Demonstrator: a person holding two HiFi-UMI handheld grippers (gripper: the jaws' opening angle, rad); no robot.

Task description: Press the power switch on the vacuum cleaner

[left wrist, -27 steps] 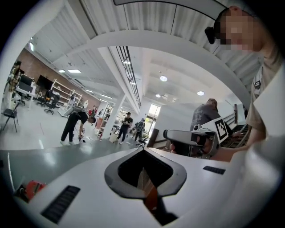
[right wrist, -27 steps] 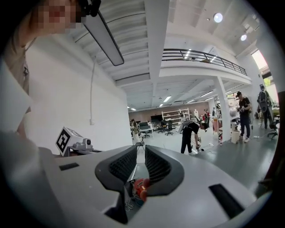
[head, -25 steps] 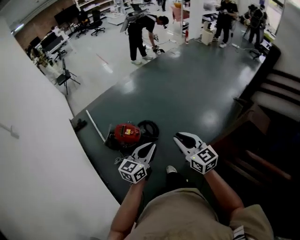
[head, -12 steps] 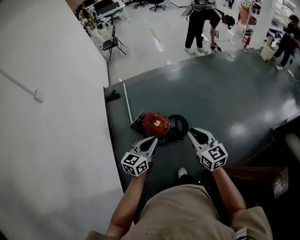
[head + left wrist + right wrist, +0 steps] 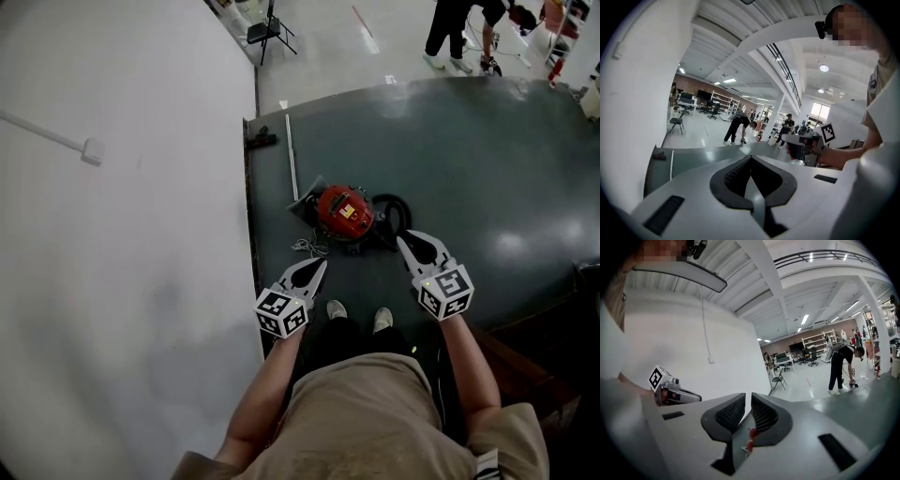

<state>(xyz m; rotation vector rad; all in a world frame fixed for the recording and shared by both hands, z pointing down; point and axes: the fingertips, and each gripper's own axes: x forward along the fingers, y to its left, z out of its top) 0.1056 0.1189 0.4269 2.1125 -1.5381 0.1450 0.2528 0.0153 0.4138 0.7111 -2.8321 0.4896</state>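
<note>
A round red vacuum cleaner point(image 5: 343, 210) sits on the dark green floor point(image 5: 487, 169) near the white wall point(image 5: 122, 234), with its black hose point(image 5: 392, 208) coiled at its right and a thin white rod point(image 5: 291, 155) lying beyond it. The left gripper point(image 5: 322, 266) is clenched on nothing. The right gripper point(image 5: 405, 241) is closing with a slim, empty gap between its jaws, and both grippers hang short of the vacuum over bare floor.

A small canister vacuum cleaner point(image 5: 343, 212) sits upright on the dark green floor point(image 5: 487, 159), close to the foot of a white wall point(image 5: 122, 234). Its rounded body is bright red on a black base, with a small pale label on top. A black hose point(image 5: 398, 208) curls in a loop against its right side. The power switch is too small to make out.
</note>
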